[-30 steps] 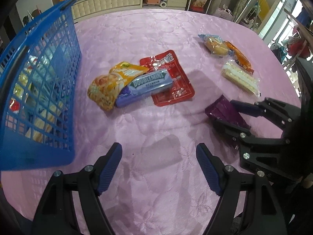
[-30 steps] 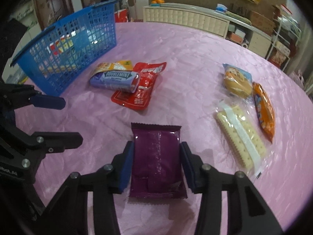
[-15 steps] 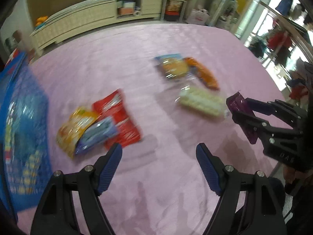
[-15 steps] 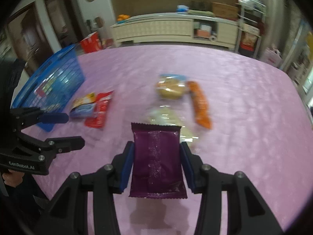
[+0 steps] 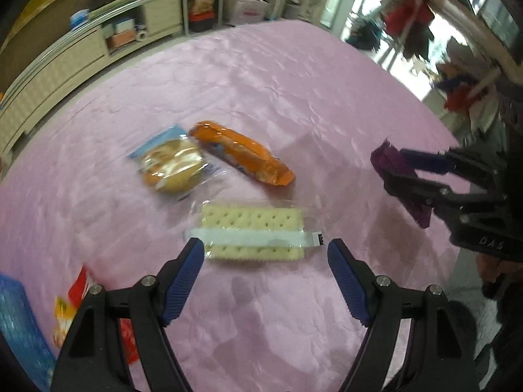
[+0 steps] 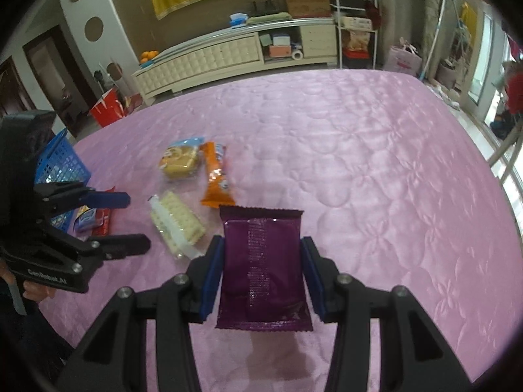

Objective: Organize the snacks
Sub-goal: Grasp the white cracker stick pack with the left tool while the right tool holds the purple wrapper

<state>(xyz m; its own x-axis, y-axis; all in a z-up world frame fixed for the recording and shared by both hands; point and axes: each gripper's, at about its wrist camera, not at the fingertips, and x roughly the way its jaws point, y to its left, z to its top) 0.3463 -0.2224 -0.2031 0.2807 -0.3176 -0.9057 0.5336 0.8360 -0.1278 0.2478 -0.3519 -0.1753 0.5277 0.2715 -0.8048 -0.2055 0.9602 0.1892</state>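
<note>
Now the left gripper (image 5: 265,254) faces the cracker pack (image 5: 253,232) where a second ago it looked at the gum-and-pouch pile; its jaws stand wide and empty, the crackers just ahead between the tips. Blue basket (image 6: 62,170) sits at the table's (image 6: 376,163) left edge, mostly hidden behind the left gripper in the right view. Gum pack (image 6: 85,220) and red pouch (image 6: 104,225) lie beside it. Toward mid-table: bun packet (image 5: 171,166), orange snack bag (image 5: 242,153), touching. The right gripper (image 6: 263,272) still clamps the purple packet (image 6: 263,268), lifted clear of the table near its front edge.
</note>
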